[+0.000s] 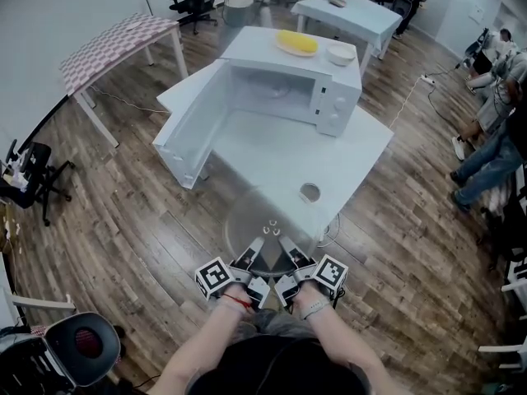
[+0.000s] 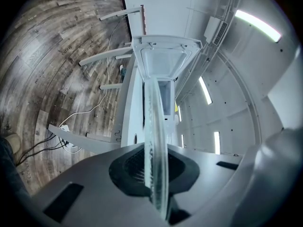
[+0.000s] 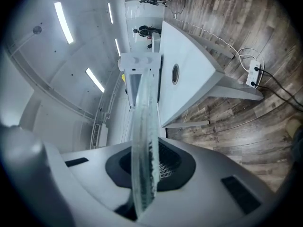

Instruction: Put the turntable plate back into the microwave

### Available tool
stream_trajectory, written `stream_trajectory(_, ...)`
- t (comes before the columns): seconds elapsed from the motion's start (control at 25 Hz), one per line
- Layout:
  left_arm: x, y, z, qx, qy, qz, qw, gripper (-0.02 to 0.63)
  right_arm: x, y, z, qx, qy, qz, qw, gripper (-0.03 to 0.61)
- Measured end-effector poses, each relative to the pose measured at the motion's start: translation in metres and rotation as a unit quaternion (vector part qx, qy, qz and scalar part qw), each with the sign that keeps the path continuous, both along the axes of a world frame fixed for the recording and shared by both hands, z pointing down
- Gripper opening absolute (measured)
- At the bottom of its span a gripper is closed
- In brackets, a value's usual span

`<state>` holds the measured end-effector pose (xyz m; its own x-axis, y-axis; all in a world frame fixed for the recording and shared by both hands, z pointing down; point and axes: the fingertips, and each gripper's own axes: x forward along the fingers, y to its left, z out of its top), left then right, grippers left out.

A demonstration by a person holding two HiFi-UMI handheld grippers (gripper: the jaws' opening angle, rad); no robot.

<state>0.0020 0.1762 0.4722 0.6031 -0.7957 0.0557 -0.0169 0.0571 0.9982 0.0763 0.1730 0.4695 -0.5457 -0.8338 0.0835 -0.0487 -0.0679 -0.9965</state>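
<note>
The room looks like an open office or lab workroom rather than a home kitchen. It has a wood-plank floor (image 1: 123,220), and a white table (image 1: 272,163) carries a microwave (image 1: 329,97). There is also a checked-top table (image 1: 119,39), a rolling office chair (image 1: 191,5), seated people (image 1: 494,151), a power strip (image 1: 427,79) on the floor, and long ceiling strip lights (image 3: 63,22).

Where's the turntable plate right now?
Head view, low centre: the turntable plate is gripped by the left hand-held gripper and right hand-held gripper, over the table's near edge, short of the open microwave.
</note>
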Motion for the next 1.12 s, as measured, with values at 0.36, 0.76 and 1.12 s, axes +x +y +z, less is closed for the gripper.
stream_trajectory(0.36,0.012,-0.014,0.002,-0.001,0.003,0.000,1.0000,0.032,0.012,-0.013,0.001,-0.003,-0.001,-0.001,1.000,0.040)
stream_trajectory(0.76,0.011,-0.022,0.002,-0.004,0.005,-0.007,1.0000,0.032,0.011,-0.023,0.002,-0.004,-0.006,-0.006,1.000,0.040)
stream_trajectory(1.12,0.014,-0.063,-0.002,0.005,0.001,0.006,1.0000,0.032,0.014,-0.062,-0.003,0.005,-0.004,0.006,1.000,0.040)
